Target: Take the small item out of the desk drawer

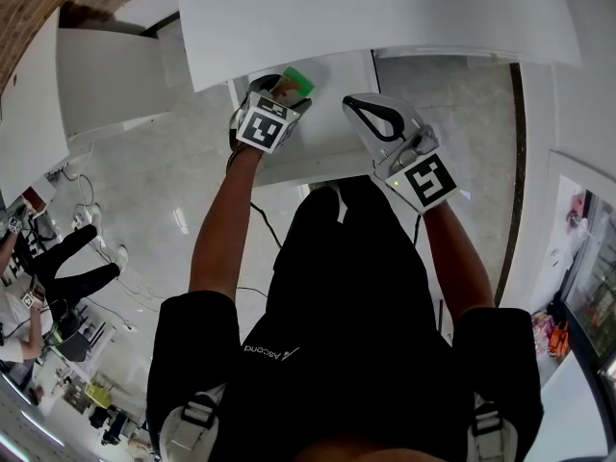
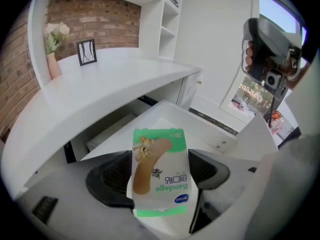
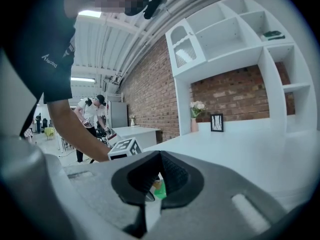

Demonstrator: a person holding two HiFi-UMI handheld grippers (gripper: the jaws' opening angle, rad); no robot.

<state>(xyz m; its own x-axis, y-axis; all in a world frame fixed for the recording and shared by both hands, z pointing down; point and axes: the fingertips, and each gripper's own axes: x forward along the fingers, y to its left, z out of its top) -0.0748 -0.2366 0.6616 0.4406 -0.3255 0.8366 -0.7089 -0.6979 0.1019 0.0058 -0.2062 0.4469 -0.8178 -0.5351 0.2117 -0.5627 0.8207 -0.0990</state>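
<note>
The left gripper [image 2: 160, 157] was seen clamped on the small item, a green-and-white bandage box [image 2: 159, 184], with one black pad pressed against each of its narrow sides. The box was held flat side toward the camera, its printed word "Bandage" and the picture of a plaster appearing upside down in the left gripper view. In the head view it was held over the pulled-out desk drawer [image 1: 329, 152], close to the front edge of the white desk top [image 2: 100, 79]. Whether it was fully clear of the drawer could not be judged. The gripper was tilted steeply downward. The right gripper [image 3: 159, 155] was held to the right of the left one, over the right part of the drawer and pointing almost level across the desk. Its jaws were drawn together at the tips and nothing was gripped between them; only a sliver of the green box could be made out through the hollow behind the tips. On the desk top a vase of pale flowers [image 2: 54, 54] and a small picture frame [image 2: 86, 52] were set side by side before a brick wall [image 2: 90, 14], and white shelves [image 2: 167, 14] were fixed to their right.
</note>
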